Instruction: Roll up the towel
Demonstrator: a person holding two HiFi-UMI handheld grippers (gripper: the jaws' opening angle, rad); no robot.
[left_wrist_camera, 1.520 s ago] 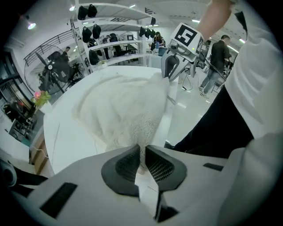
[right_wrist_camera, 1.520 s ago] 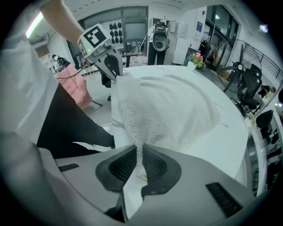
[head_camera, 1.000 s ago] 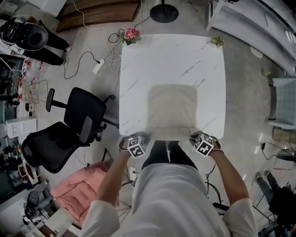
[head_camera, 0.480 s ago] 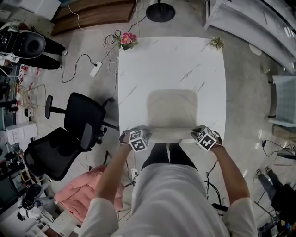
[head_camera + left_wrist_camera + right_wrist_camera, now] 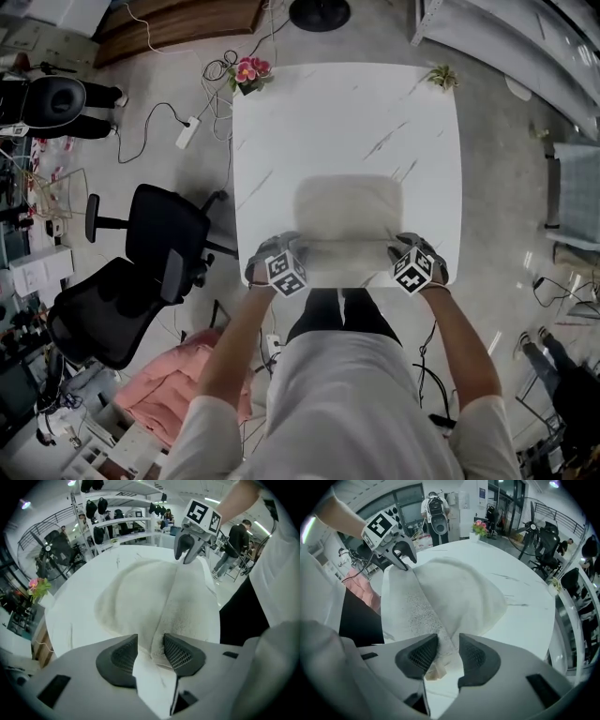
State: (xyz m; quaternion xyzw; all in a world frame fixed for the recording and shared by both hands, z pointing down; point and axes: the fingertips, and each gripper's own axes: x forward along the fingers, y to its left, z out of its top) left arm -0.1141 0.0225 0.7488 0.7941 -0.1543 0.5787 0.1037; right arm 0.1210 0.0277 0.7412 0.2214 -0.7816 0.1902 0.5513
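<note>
Left hand-held gripper (image 5: 150, 645): jaws just been opening, now apart; left end of the towel's fold sits between them, not clamped.
Towel (image 5: 349, 217): flat on surface (image 5: 347, 112), near its front edge; front part folded over.
Right hand-held gripper (image 5: 448, 652): jaws just been opening, now apart; fold's right end between them.

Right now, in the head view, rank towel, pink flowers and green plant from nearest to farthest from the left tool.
1. Towel, between the left tool's jaws, which have just been opening.
2. Pink flowers, far left corner.
3. Green plant, far right corner.
</note>
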